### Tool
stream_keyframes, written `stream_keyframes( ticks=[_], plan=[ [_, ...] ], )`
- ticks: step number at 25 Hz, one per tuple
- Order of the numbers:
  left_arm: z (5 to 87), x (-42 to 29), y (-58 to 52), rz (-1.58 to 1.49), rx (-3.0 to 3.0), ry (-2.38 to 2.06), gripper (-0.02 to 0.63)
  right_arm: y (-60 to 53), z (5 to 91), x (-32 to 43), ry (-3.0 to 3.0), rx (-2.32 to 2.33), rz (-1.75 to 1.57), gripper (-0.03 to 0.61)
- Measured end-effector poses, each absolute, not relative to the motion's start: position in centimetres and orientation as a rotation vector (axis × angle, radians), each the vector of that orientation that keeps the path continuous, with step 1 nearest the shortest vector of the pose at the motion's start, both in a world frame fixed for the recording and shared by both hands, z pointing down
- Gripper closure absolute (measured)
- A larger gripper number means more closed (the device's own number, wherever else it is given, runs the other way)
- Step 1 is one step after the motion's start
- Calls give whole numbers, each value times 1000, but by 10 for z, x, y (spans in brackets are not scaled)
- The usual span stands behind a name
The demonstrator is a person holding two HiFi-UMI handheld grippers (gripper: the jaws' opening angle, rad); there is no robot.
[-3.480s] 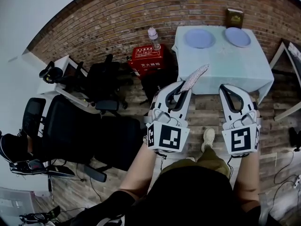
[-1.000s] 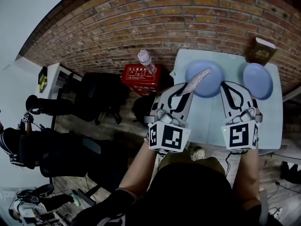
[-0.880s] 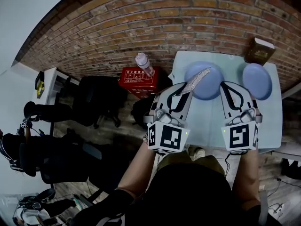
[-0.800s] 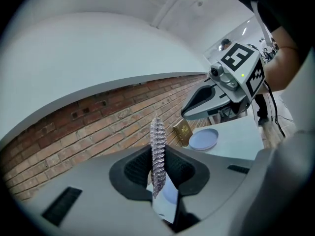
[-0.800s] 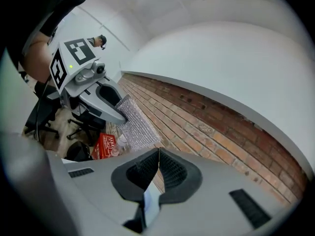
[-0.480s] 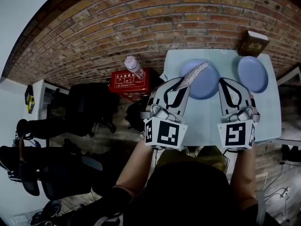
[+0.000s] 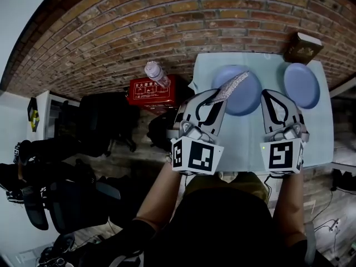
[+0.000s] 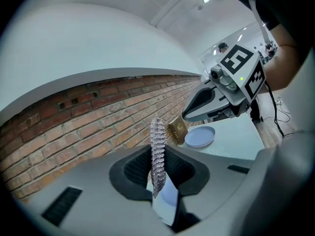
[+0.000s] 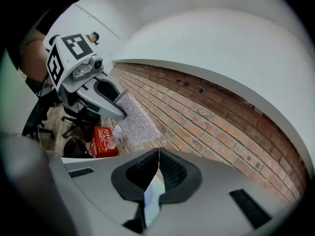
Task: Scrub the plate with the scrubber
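A brick wall (image 7: pixel 167 15) backs a pale table (image 7: pixel 245 143), on which two round, pale blue plates lie flat and well apart: the left plate (image 7: pixel 247 93) near the middle, the right plate (image 7: pixel 303 85) by the far right corner. The left gripper (image 7: pixel 214 96) is clamped on a silvery, mesh-like scrubber (image 7: pixel 232 86), a thin sheet pinched edge-on that sticks out past the jaws. From the head view its far end lies over the left plate's left rim; contact cannot be told. The right gripper (image 7: pixel 271 96) hangs just right of that plate, jaws pressed together with nothing between them
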State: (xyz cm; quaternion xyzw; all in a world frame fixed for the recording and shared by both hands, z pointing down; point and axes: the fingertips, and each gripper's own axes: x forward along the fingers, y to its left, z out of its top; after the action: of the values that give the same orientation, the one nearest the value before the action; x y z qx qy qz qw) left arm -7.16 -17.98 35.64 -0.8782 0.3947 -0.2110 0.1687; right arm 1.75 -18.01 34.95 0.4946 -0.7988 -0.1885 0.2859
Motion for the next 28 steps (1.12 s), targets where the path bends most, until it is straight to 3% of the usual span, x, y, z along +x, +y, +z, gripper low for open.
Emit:
stream_keyframes(
  ticks=[10,28],
  plan=[
    [390,-48,-194,-697,-2532,1095,534,-204,380,36,-2136,1263,-444,543],
    [431,-27,-213,-752,-2583,1181,535,-250,558,108,-2076,1373,732,540]
  ],
)
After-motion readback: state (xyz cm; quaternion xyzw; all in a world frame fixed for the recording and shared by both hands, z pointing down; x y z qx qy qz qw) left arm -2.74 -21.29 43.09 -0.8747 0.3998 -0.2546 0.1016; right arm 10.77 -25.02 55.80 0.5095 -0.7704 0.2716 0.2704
